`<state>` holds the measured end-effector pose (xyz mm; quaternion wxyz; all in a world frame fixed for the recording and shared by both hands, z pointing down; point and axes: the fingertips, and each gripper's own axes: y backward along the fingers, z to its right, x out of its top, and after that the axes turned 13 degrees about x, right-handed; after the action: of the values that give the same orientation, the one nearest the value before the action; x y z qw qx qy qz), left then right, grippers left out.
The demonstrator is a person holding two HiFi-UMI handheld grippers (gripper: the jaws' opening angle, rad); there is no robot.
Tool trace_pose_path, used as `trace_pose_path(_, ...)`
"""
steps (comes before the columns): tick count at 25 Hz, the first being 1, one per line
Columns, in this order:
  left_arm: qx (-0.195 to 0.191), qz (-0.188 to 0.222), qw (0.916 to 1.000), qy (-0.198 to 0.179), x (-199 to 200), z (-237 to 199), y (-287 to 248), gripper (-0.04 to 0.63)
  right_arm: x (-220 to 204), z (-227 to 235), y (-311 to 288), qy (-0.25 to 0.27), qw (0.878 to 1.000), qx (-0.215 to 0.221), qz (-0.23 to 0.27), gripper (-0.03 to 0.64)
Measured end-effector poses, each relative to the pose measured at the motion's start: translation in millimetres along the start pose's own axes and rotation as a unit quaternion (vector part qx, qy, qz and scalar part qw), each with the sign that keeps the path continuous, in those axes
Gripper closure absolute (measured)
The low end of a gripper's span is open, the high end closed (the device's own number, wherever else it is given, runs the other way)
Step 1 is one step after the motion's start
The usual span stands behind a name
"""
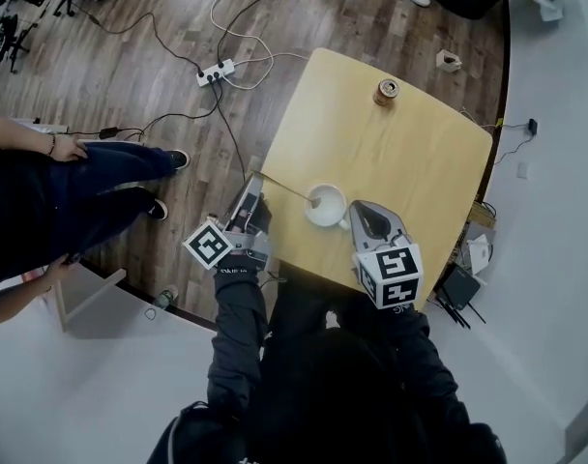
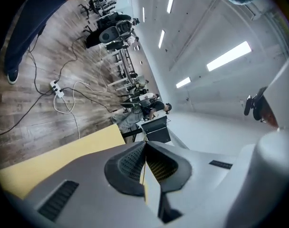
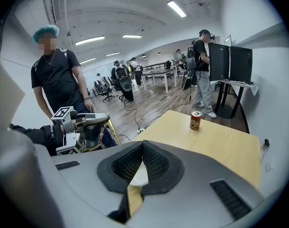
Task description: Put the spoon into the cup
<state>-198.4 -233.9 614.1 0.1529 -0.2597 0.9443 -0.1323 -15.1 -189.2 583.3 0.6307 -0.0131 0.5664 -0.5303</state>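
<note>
You had the spoon (image 1: 289,189) pinched by its thin handle in your left gripper (image 1: 258,182), its bowl at the rim of the cup (image 1: 328,207). Next, I judged, lower it in and release. Your right gripper (image 1: 360,211), jaws together, sat just beside the cup. 1 can (image 1: 386,91) stood on the yellow table (image 1: 410,153), and cables (image 1: 178,114) crossed the plank floor.

On my feed the cup (image 1: 325,204) is near my edge of the table (image 1: 410,153), the can (image 1: 386,91) way off at the far edge. The spoon (image 1: 286,189) slants from the left hand-held gripper (image 1: 258,180), left of the cup, into its rim — right hand-held gripper (image 1: 357,211) just beside the cup's right. Power strip (image 1: 217,72) on the floor (image 1: 130,56), beyond the table's far-left side.
</note>
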Motion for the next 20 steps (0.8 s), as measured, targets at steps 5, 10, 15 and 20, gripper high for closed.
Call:
trace_pose_path(5,0.025,-0.011,0.998,-0.057,-36.8,-6.1,-7.5,0.56,-13.6,7.2,15.6,-0.007,1.0,-0.007,0.004,0.595)
trace_pose_path(10,0.036,0.006,0.9938,-0.105,-56.0,-16.7,-18.6,0.56,-29.8,14.9,23.0,-0.018,1.0,-0.008,0.001,0.595)
trace_pose_path(15,0.063,0.009,0.9913,-0.116,-71.6,-41.3,-26.7,0.56,-38.1,22.8,24.3,-0.023,1.0,-0.01,-0.003,0.595)
trace_pose_path(20,0.071,0.011,0.9908,-0.115,-78.6,-47.4,-28.9,0.56,-41.4,27.1,24.7,-0.026,1.0,-0.008,-0.002,0.595)
